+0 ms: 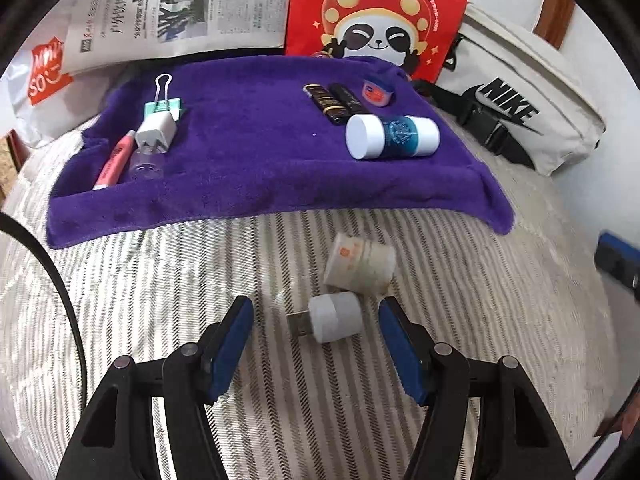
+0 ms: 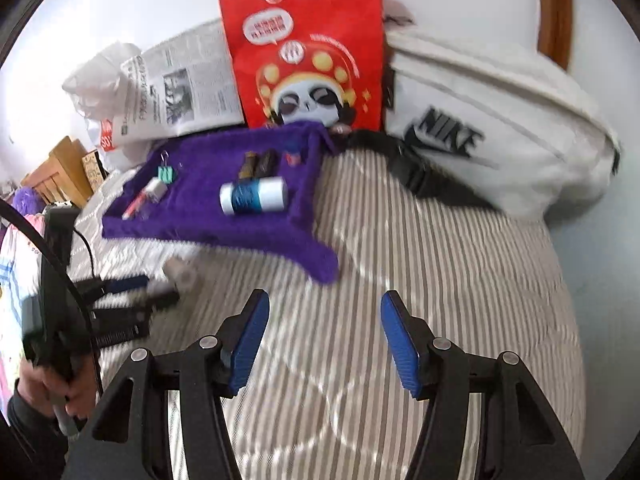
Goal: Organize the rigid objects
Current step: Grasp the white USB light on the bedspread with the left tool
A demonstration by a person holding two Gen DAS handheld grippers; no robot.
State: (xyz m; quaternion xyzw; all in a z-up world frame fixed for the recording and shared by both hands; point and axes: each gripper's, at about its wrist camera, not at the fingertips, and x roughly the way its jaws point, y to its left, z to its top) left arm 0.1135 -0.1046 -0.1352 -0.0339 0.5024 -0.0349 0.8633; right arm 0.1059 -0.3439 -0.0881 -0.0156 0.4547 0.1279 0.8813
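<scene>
Two small items lie off the fuzzy purple towel (image 1: 248, 160) on the striped grey-and-white bedcover (image 1: 160, 300), and I see them best from my left wrist. On the towel's left edge sit a mint-green binder clip with a wire handle (image 1: 164, 98), a white plug-in charger cube (image 1: 156, 132), a pink tube (image 1: 116, 158) and a clear little bottle (image 1: 147, 164), all huddled together. Further right on the towel rest two dark tubes (image 1: 334, 102) side by side, a small pink-lidded tin (image 1: 378, 90) just beyond them, and a blue cylinder with white caps at both ends (image 1: 394, 136) lying on its side nearer me. Near the towel's front edge a cream-coloured jar with an orange label (image 1: 360, 266) lies tipped over, touching or nearly touching a white stubby USB plug light (image 1: 328, 316). My left gripper (image 1: 316, 344) is spread, and that light lies between its blue pads, untouched by either. My right gripper (image 2: 324, 336) is spread too, with only striped cover between its fingers, well right of the towel's near corner. At the far side stand a newspaper (image 1: 160, 4), a red paper bag with a panda (image 1: 380, 16) and a white Nike pouch (image 1: 520, 92).
</scene>
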